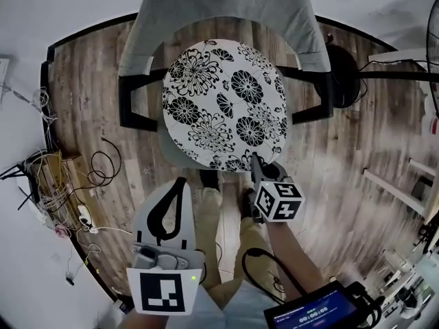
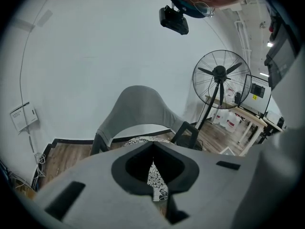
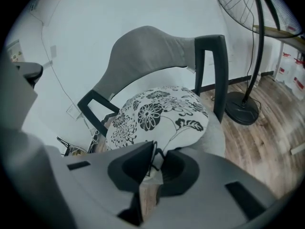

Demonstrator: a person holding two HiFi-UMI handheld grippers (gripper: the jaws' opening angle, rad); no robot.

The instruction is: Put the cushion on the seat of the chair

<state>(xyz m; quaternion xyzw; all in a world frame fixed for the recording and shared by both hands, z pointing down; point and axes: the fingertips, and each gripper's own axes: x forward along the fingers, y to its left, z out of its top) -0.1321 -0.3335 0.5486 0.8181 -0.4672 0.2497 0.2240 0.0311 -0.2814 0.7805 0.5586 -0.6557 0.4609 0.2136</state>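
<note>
The round white cushion [image 1: 223,105] with black flowers lies on the seat [image 1: 169,151] of the grey chair [image 1: 219,12], covering most of it. My right gripper [image 1: 255,160] is at the cushion's near right edge, shut on a pinch of that edge; the right gripper view shows the fabric between the jaw tips [image 3: 154,150], with the cushion [image 3: 157,113] and the chair's backrest [image 3: 143,51] beyond. My left gripper [image 1: 180,181] hangs back over the floor, shut and holding nothing. In the left gripper view its closed jaws [image 2: 152,144] point at the chair [image 2: 138,106] and cushion [image 2: 143,140].
A standing fan [image 2: 219,75] is to the chair's right, its round base [image 1: 341,74] on the wooden floor. Loose cables [image 1: 96,170] lie along the wall at the left. The person's legs [image 1: 212,211] and a tablet [image 1: 315,314] are in the near foreground.
</note>
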